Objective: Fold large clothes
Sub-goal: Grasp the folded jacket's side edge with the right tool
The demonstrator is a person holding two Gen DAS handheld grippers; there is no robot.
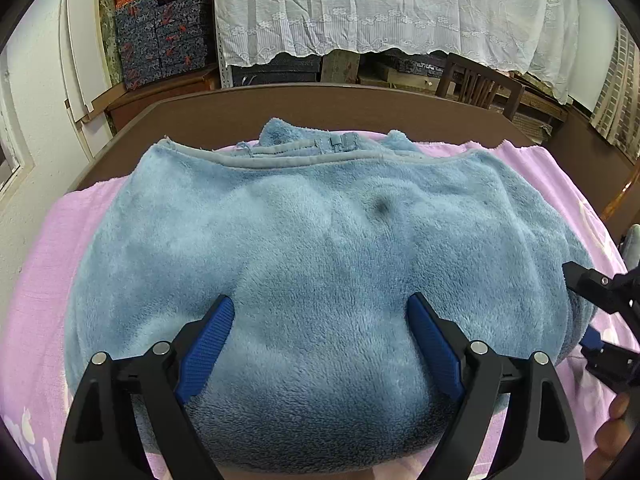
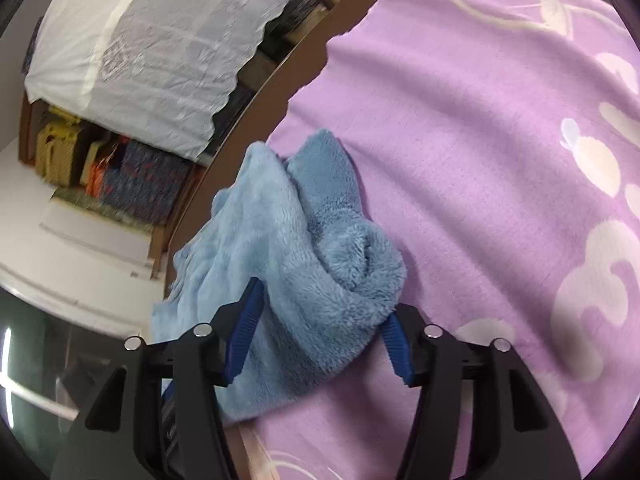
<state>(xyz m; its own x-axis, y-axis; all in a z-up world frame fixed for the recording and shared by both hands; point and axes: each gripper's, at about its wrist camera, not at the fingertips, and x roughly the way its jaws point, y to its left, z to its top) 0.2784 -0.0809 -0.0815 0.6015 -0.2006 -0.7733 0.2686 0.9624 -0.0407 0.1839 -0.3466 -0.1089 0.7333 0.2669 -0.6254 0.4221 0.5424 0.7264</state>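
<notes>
A large light-blue fleece garment lies spread on a lilac blanket, its zipped collar at the far edge. My left gripper is open, its blue pads resting on the near part of the fleece with nothing pinched. My right gripper has a thick bunched fold of the same blue fleece between its blue pads, lifted off the lilac blanket. The right gripper also shows at the right edge of the left wrist view, at the garment's right side.
The blanket covers a brown table. Behind it stand a wooden chair, stacked patterned boxes and shelves under a white lace cloth. A white wall is at the left. The table edge runs beside the lifted fold.
</notes>
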